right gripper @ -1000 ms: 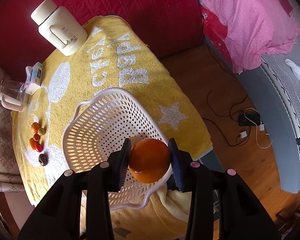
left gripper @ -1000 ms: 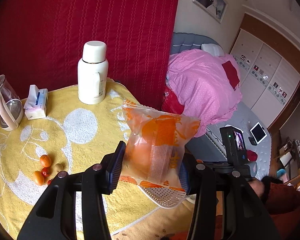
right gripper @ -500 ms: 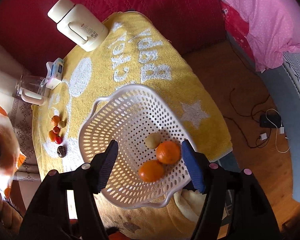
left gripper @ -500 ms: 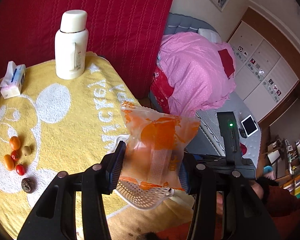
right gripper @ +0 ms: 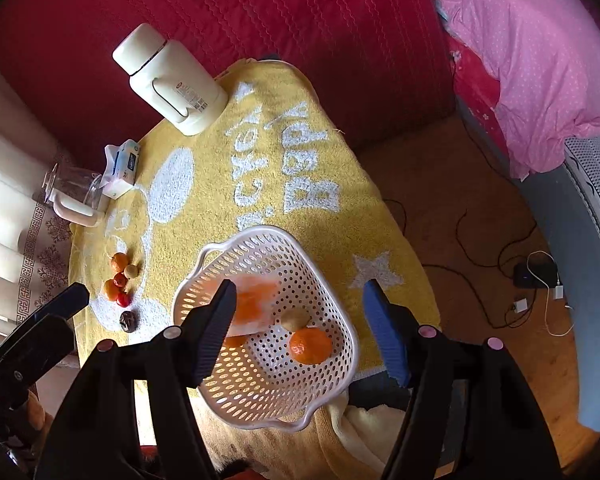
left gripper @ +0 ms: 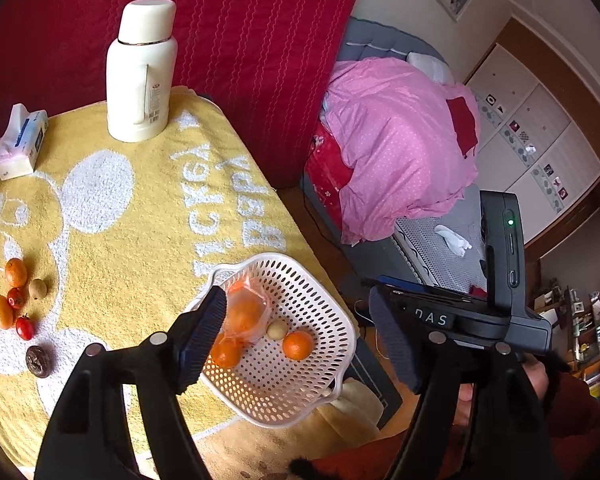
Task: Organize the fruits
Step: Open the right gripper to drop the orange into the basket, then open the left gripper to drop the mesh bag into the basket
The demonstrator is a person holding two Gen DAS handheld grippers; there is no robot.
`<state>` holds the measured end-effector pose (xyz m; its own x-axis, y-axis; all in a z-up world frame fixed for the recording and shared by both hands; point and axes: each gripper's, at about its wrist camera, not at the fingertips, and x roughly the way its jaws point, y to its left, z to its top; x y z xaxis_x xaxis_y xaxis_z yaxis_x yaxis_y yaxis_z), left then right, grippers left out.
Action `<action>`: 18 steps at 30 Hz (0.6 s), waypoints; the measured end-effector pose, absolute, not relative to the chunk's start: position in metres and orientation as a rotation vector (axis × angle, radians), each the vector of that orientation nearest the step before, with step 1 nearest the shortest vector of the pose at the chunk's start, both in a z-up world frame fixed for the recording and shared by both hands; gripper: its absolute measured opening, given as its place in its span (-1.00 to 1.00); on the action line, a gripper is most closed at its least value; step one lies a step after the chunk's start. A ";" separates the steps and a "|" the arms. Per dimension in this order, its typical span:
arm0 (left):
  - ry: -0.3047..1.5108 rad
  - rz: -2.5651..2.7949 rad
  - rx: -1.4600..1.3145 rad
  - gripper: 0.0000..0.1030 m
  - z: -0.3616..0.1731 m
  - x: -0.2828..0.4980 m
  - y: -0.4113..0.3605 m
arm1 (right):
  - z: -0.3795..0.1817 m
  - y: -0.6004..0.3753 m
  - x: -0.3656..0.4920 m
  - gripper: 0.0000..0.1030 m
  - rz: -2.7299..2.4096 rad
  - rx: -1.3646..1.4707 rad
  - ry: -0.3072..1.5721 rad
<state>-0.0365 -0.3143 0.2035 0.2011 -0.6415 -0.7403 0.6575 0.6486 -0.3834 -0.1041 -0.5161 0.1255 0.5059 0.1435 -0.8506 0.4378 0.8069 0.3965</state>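
A white perforated basket (left gripper: 342,322) (right gripper: 342,320) stands on the yellow towel near the table's front edge. In it lie a plastic bag with an orange (left gripper: 244,314) (right gripper: 256,306), a loose orange (left gripper: 297,345) (right gripper: 310,345), a second orange (left gripper: 225,353) and a small pale fruit (left gripper: 277,329) (right gripper: 296,319). My left gripper (left gripper: 300,344) is open and empty above the basket. My right gripper (right gripper: 300,320) is open and empty above it too. Several small fruits (left gripper: 16,300) (right gripper: 120,280) and a dark round one (left gripper: 38,361) lie on the towel at the left.
A white thermos (left gripper: 140,72) (right gripper: 172,80), a tissue pack (left gripper: 18,142) (right gripper: 120,168) and a glass kettle (right gripper: 72,196) stand at the table's back. A bed with a pink quilt (left gripper: 400,152) is to the right; cables (right gripper: 500,248) lie on the floor.
My left gripper opened and the bagged orange dropped into the basket. My right gripper let its orange go into the basket a moment earlier and stays open.
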 end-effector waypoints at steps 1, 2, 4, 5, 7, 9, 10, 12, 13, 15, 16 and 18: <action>1.025 -0.899 0.015 0.51 0.204 -0.035 -0.312 | 0.125 -0.516 -0.102 0.30 -0.192 0.636 1.044; 1.024 -0.889 0.009 0.54 0.205 -0.034 -0.310 | 0.125 -0.516 -0.101 0.30 -0.191 0.638 1.045; 1.023 -0.868 -0.002 0.54 0.205 -0.031 -0.305 | 0.124 -0.514 -0.097 0.30 -0.187 0.639 1.046; 1.023 -0.857 -0.007 0.54 0.205 -0.029 -0.301 | 0.124 -0.512 -0.095 0.30 -0.181 0.636 1.046; 1.021 -0.834 -0.018 0.56 0.205 -0.024 -0.293 | 0.124 -0.507 -0.089 0.30 -0.167 0.627 1.049; 1.015 -0.809 -0.028 0.59 0.205 -0.020 -0.284 | 0.124 -0.500 -0.083 0.30 -0.148 0.616 1.054; 1.011 -0.795 -0.031 0.61 0.205 -0.018 -0.279 | 0.124 -0.496 -0.080 0.30 -0.137 0.610 1.057; 0.999 -0.765 -0.035 0.62 0.206 -0.015 -0.268 | 0.124 -0.486 -0.073 0.30 -0.119 0.598 1.063; 0.994 -0.750 -0.035 0.62 0.206 -0.014 -0.263 | 0.124 -0.481 -0.069 0.30 -0.109 0.589 1.067; 0.989 -0.718 -0.040 0.62 0.206 -0.011 -0.251 | 0.124 -0.471 -0.062 0.30 -0.092 0.564 1.071; 0.987 -0.703 -0.045 0.63 0.206 -0.009 -0.244 | 0.125 -0.464 -0.057 0.30 -0.081 0.551 1.073; 0.984 -0.668 -0.056 0.63 0.207 -0.006 -0.230 | 0.126 -0.451 -0.049 0.30 -0.058 0.527 1.076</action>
